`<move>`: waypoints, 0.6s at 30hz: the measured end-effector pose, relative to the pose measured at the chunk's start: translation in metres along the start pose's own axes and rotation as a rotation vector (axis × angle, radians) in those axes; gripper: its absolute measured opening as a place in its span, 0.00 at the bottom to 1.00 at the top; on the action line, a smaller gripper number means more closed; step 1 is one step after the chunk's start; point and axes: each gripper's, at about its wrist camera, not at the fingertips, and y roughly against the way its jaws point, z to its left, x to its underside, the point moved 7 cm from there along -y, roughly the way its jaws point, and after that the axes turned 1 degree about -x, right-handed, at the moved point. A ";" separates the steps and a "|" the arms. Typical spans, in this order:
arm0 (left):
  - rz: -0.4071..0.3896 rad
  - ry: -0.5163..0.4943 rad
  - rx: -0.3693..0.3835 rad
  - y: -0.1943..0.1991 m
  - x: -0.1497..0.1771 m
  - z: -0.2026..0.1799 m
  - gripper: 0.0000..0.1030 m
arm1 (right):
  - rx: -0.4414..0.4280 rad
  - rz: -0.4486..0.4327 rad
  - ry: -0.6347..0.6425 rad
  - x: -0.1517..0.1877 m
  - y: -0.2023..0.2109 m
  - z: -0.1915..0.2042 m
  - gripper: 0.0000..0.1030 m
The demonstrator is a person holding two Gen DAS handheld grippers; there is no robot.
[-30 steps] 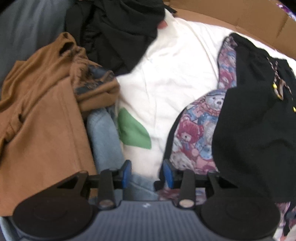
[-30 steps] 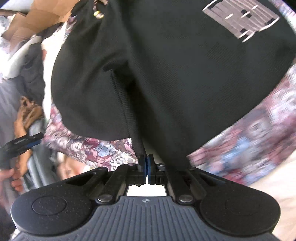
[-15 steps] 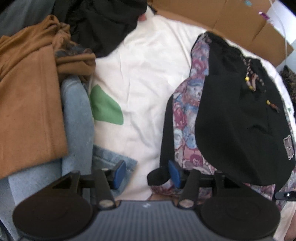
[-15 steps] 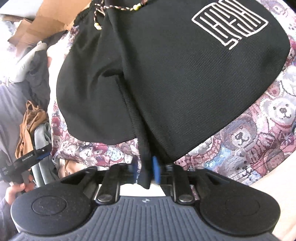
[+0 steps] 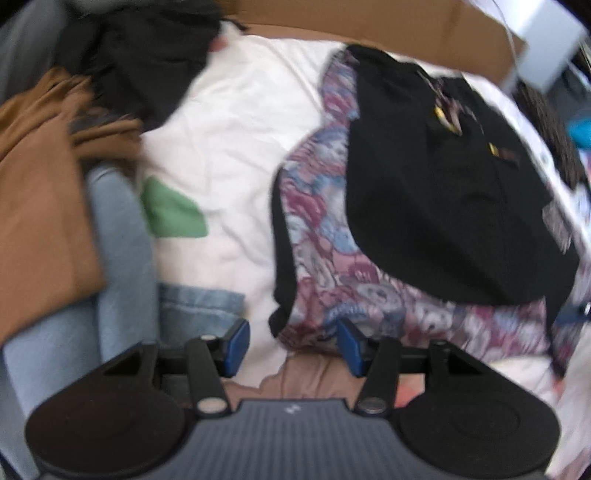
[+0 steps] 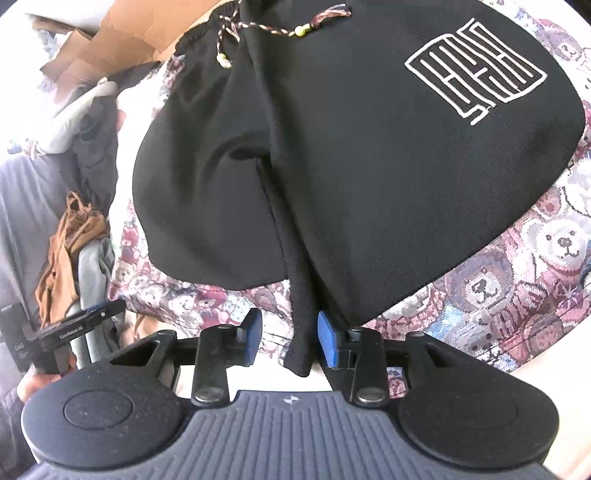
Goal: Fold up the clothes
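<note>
Black shorts (image 6: 369,147) with a white line logo and a beaded drawcord lie folded on a teddy-bear print garment (image 6: 498,288). My right gripper (image 6: 289,338) sits at their near edge. Its jaws are opening, and a hanging fold of the shorts' hem (image 6: 301,332) runs between the blue pads without being pinched. In the left wrist view the shorts (image 5: 443,192) and the bear garment (image 5: 325,229) lie at the right on a white sheet (image 5: 240,140). My left gripper (image 5: 291,345) is open and empty, low over the sheet beside the bear garment's near corner.
A brown garment (image 5: 40,203), a light blue one (image 5: 122,258) and a denim piece (image 5: 199,306) are heaped at the left. Black clothes (image 5: 147,55) lie at the back left. Cardboard (image 5: 369,22) borders the far side. The sheet has a green patch (image 5: 170,214).
My right gripper's jaws have gone from shut on the shorts' hem to apart, and the fold now hangs loose. My left gripper widened and moved toward the bear garment's near corner.
</note>
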 end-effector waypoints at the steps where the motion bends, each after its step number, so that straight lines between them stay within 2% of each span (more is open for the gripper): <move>1: 0.008 -0.027 -0.006 -0.005 -0.001 -0.002 0.54 | 0.003 0.002 0.000 0.001 -0.002 -0.001 0.35; 6: 0.018 -0.126 -0.014 -0.026 -0.005 -0.011 0.51 | 0.006 0.014 0.001 0.004 -0.011 0.000 0.35; 8: 0.016 -0.141 0.000 -0.030 -0.006 -0.013 0.37 | 0.005 0.018 -0.003 0.005 -0.015 0.002 0.35; 10: 0.050 -0.093 0.037 -0.032 -0.005 -0.011 0.27 | -0.004 0.022 -0.022 0.006 -0.018 0.004 0.30; 12: 0.097 -0.006 0.084 -0.032 -0.001 -0.005 0.15 | 0.000 0.037 -0.029 0.008 -0.019 0.005 0.07; 13: 0.116 0.035 0.106 -0.030 0.001 -0.002 0.11 | 0.002 0.045 -0.033 0.009 -0.020 0.006 0.01; 18: 0.168 0.147 0.156 -0.007 0.009 0.012 0.09 | -0.022 0.085 -0.027 0.013 -0.012 0.009 0.00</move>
